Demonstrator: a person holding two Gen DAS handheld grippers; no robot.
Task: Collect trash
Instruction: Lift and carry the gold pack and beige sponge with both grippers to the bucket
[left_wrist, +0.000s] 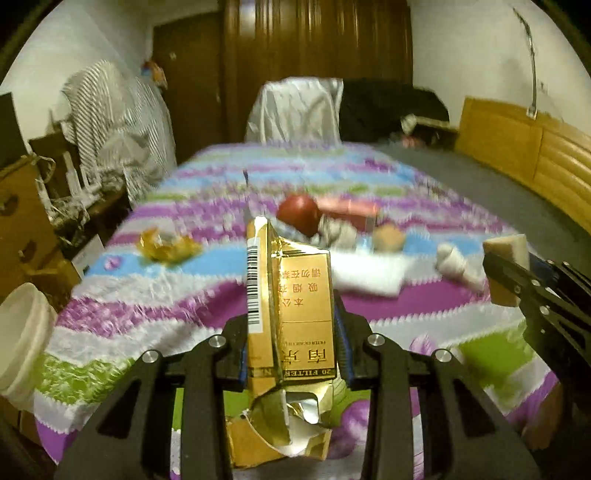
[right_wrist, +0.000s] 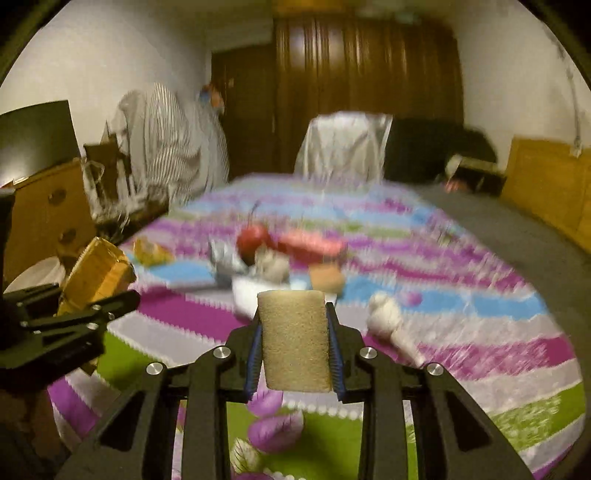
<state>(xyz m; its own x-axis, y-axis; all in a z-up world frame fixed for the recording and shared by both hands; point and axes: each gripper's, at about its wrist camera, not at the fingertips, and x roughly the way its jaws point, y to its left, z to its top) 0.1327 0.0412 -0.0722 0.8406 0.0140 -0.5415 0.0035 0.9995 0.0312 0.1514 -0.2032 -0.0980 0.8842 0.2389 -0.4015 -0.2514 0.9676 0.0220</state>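
My left gripper (left_wrist: 291, 347) is shut on a torn gold cigarette pack (left_wrist: 295, 306), held upright above the striped bedspread (left_wrist: 184, 302). My right gripper (right_wrist: 295, 350) is shut on a beige sponge block (right_wrist: 293, 339), also lifted off the bed. In the left wrist view the right gripper (left_wrist: 517, 273) shows at the right edge with the sponge (left_wrist: 506, 251). In the right wrist view the left gripper (right_wrist: 85, 314) stands at the left with the gold pack (right_wrist: 96, 277). A yellow wrapper (left_wrist: 166, 247), a crumpled tissue (left_wrist: 458, 264) and white paper (left_wrist: 369, 275) lie on the bed.
A red apple (left_wrist: 299, 218), a pink box (left_wrist: 351, 210) and a brown item (left_wrist: 388, 238) lie mid-bed. A white bin (left_wrist: 20, 325) stands at the bed's left edge. Cardboard boxes (left_wrist: 22, 221) and a striped cloth (left_wrist: 118, 118) are on the left; a wooden headboard (left_wrist: 535, 147) is on the right.
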